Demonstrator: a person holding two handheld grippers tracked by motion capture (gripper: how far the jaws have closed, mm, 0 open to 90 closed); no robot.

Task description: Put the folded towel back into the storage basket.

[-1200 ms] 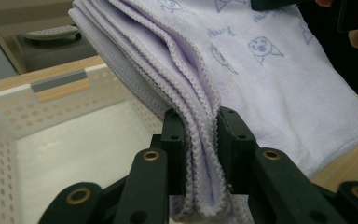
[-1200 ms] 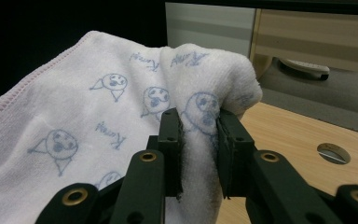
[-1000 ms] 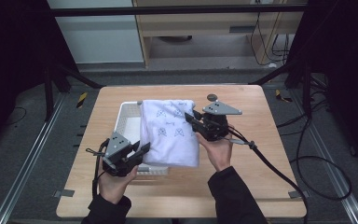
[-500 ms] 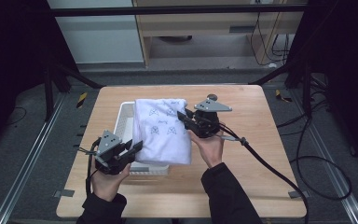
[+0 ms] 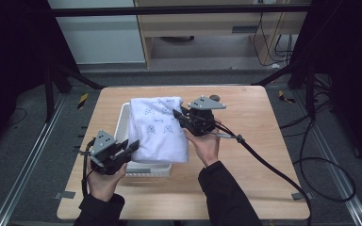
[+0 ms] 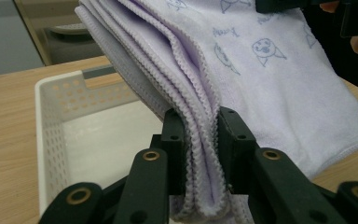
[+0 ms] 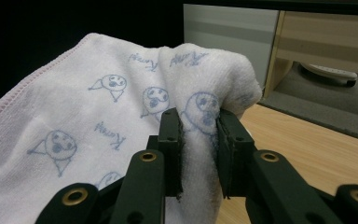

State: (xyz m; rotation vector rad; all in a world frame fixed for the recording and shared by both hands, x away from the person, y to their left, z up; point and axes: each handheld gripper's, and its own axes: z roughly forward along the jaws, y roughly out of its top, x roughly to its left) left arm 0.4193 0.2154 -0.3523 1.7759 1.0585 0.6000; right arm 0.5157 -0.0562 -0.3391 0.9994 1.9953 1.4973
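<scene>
Left gripper (image 5: 131, 146): clamped on the folded near-left edge of the towel (image 5: 158, 129). White perforated basket (image 5: 122, 123): set on the wooden worktop (image 5: 254, 155), beneath the towel. Towel, pale with small printed faces: held spread above the basket between both grippers. Right gripper (image 5: 176, 114): clamped on the bunched far-right edge of the towel.

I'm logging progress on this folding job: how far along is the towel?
Done: the towel is folded into several layers, its stacked edges visible in the left gripper view. In hand: the left gripper and right gripper each pinch an end, holding it over the white basket. Left, probably: lowering it into the basket and letting go.
</scene>
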